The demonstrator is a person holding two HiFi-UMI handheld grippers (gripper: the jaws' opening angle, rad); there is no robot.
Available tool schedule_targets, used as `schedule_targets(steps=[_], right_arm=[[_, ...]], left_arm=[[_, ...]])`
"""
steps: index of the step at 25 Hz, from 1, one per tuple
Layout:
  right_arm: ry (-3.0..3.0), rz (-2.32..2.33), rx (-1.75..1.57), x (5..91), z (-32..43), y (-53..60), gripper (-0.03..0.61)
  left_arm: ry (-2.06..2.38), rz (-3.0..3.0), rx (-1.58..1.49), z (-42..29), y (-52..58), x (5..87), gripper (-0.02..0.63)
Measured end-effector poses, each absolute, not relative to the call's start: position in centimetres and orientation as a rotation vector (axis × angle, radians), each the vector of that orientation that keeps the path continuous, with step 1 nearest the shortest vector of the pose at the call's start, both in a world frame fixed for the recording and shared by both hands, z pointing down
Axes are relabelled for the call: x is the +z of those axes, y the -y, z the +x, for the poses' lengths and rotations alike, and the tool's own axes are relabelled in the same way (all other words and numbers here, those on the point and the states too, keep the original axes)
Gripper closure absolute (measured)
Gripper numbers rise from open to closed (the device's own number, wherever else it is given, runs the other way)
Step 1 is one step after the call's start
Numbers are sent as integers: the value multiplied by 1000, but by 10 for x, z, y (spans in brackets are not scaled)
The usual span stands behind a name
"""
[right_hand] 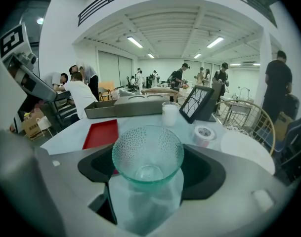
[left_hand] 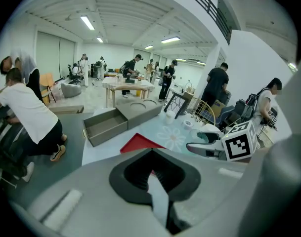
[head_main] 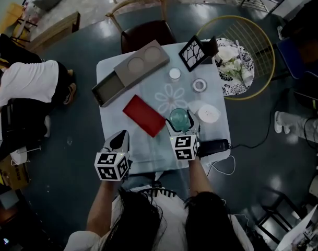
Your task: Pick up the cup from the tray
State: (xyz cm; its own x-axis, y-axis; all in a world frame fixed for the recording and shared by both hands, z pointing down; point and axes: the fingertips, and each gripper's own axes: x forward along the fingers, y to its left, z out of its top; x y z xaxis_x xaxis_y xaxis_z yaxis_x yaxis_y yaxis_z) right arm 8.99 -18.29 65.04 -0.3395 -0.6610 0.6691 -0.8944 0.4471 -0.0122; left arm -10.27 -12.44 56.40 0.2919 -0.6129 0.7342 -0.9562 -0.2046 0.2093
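Right tool [right_hand: 148, 189] is pinching the green-tinted dimpled glass cup [right_hand: 148, 152]: one jaw on each side of its lower part, cup upright, mouth up. In head view the cup is lower ctr-right on the square table w/ pale flower-print cloth [head_main: 148, 153]. It sits just right of the flat red rectangular tray [head_main: 143, 115], clear of it and not touching. Can't tell if the cup's base rests on the table or hangs above it.

Left tool [head_main: 120, 137] has its jaws pressed together w/ nothing btw them. It's at the lower left of the table, near the tray's lower corner and well apart from the cup.

Other things on the table, head view:
- Grey open drawer box w/ two round recesses [head_main: 130, 72], upper left.
- Small white round pot [head_main: 174, 73], top ctr.
- Roll of tape [head_main: 199, 84], right of the pot.
- White round disc [head_main: 208, 113], just beside the cup on its right.
- Black-framed patterned panel [head_main: 198, 52], at the upper right corner.

A person in a white top [head_main: 28, 82] is at the far left of the frame, on the floor side.
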Motion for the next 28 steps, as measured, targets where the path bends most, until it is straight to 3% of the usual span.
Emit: schedule_targets(steps=[7,19,22,28], right_arm=[[2199,1283,606,637,86,187,122],[2253,1323,539,581,88,185,123],[2187,1372,609,577,99,179,231],[2203,1364,572,557,95,164,331]], left_arm=[[1379,1933,700,-94,115,562,614],[1388,1981,602,-75,112,546,614],[1401,1994,572,-73,109,539,614],[1439,2011,513,-71,101,527,614]])
